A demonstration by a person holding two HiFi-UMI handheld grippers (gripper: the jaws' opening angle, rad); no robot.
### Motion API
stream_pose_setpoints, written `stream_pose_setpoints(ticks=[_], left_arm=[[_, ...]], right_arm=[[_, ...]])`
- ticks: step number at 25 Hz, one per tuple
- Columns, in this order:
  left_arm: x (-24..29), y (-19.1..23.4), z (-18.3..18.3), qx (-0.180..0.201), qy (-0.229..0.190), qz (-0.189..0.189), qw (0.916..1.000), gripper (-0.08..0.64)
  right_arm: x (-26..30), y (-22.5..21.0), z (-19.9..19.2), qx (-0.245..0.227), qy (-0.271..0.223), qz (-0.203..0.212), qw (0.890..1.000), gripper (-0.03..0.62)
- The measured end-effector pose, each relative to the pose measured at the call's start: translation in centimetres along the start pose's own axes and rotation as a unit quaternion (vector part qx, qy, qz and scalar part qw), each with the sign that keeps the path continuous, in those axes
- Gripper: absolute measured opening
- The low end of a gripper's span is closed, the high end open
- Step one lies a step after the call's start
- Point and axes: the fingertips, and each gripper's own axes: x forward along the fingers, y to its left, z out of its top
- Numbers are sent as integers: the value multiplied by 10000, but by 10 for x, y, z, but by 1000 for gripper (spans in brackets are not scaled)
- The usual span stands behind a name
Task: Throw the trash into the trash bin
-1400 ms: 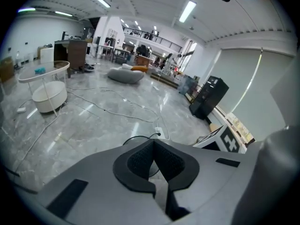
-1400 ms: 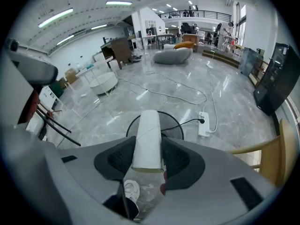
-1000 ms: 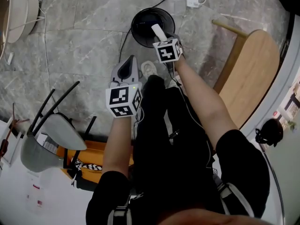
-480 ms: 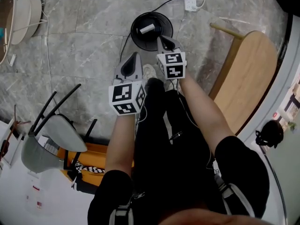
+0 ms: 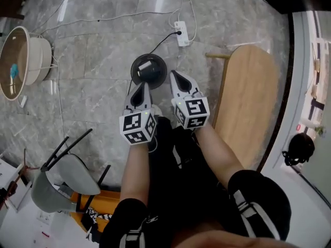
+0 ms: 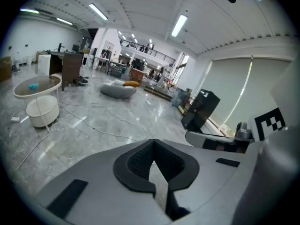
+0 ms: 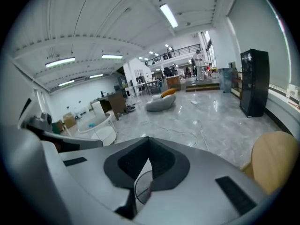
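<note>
Claws first: our left claw [image 5: 143,85] is clenched with nothing between its jaws, and our right claw [image 5: 173,74] is clenched and empty too; in each gripper view the pads meet tip to tip. A white piece of trash [image 5: 145,66] lies inside the round black trash bin [image 5: 162,67], which stands on the grey marble floor [image 5: 98,45]. Both claws point toward the bin. From the head view the left tip overlaps the bin's near rim and the right tip sits just beside its right edge. We cannot tell that either touches it. Just beyond the bin lies a white power strip [image 5: 181,26], and a black cable [image 5: 166,37] runs from it toward the bin. To the bin's right stands a bare wooden worktop [image 5: 248,97]. Well to the bin's left is a round side table [image 5: 6,50] carrying a small teal thing [image 5: 14,70]. A grey chair [image 5: 57,187] stands on our side of the bin, off to its left.
</note>
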Motion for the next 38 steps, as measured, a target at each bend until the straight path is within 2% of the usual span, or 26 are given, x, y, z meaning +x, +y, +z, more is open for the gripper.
stream_pose_setpoints(ticks=[4, 8, 14, 18, 21, 23, 26, 38], left_arm=[[-31, -56, 62, 191, -329, -201, 9991, 5], [-61, -105, 136, 604, -739, -408, 9946, 5], [-144, -195, 198, 762, -1269, -531, 9876, 5], [-197, -258, 243, 1328, -1756, -775, 9724, 5], [-228, -293, 272, 1604, -2089, -953, 9600, 5], [-243, -313, 286, 1797, -2266, -1000, 9520, 5], [-257, -335, 298, 1955, -2438, -1020, 9444, 5], [-266, -362, 283, 2050, -2401, -1120, 9422, 5]], right_arm=[[-66, -12, 88, 83, -672, -212, 9975, 12], [-114, -21, 165, -74, -1239, -391, 9915, 11], [-233, -32, 236, -150, -1792, -636, 9816, 11], [-313, -27, 294, -404, -2468, -785, 9650, 11], [-361, -22, 333, -481, -2984, -798, 9499, 11], [-383, -24, 348, -527, -3196, -828, 9425, 11], [-404, -34, 358, -455, -3320, -861, 9382, 11], [-424, -42, 351, -359, -3328, -852, 9385, 11]])
